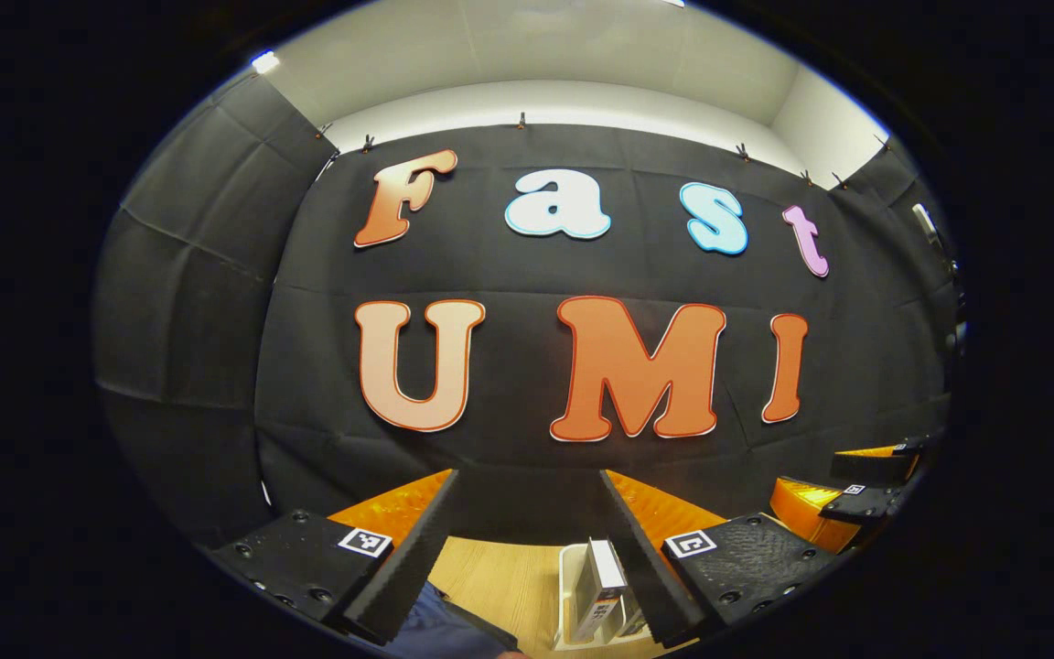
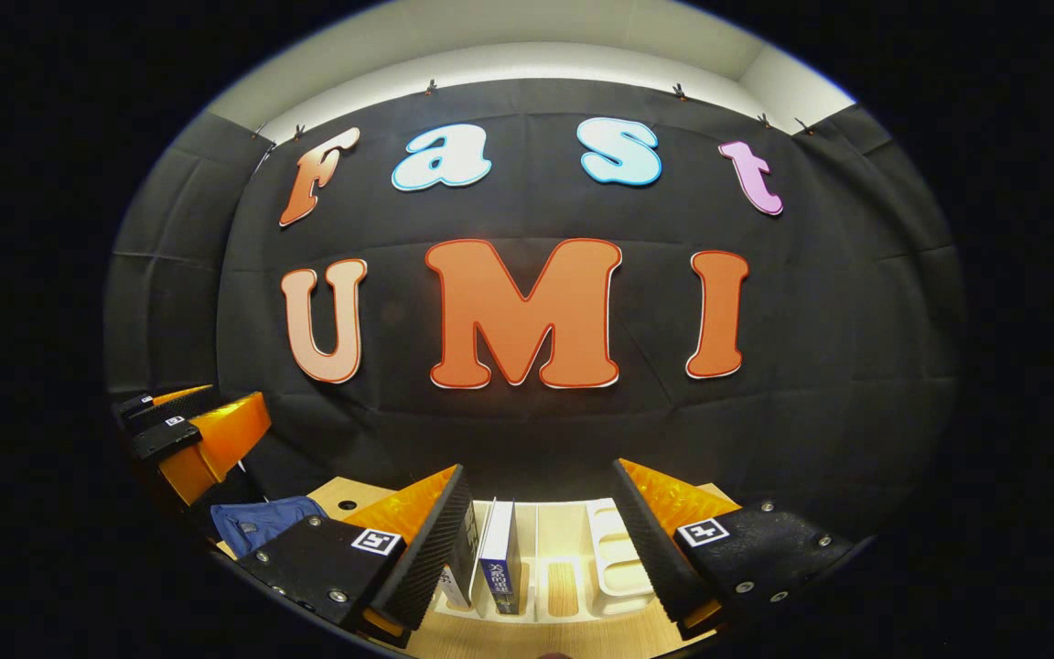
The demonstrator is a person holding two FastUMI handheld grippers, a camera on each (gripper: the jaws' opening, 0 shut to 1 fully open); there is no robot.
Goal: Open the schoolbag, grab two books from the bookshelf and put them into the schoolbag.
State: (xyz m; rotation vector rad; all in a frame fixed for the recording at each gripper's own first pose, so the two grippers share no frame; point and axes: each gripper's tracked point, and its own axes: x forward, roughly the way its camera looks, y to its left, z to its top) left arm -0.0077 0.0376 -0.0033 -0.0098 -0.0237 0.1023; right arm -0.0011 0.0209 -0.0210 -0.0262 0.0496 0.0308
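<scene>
Nearest the lens in the right gripper view, the right claw stands released, its jaws wide apart and grasping nothing. Below it, upright books stand in a cream slotted plastic bookshelf on the pale wooden worktop. These books should be stiff and moderately heavy; a pinch across the covers near the spine looks safest. The blue fabric schoolbag, soft and likely to collapse, lies at left, near the left claw, also released and raised. Both claws are held level, aimed at the booth wall.
</scene>
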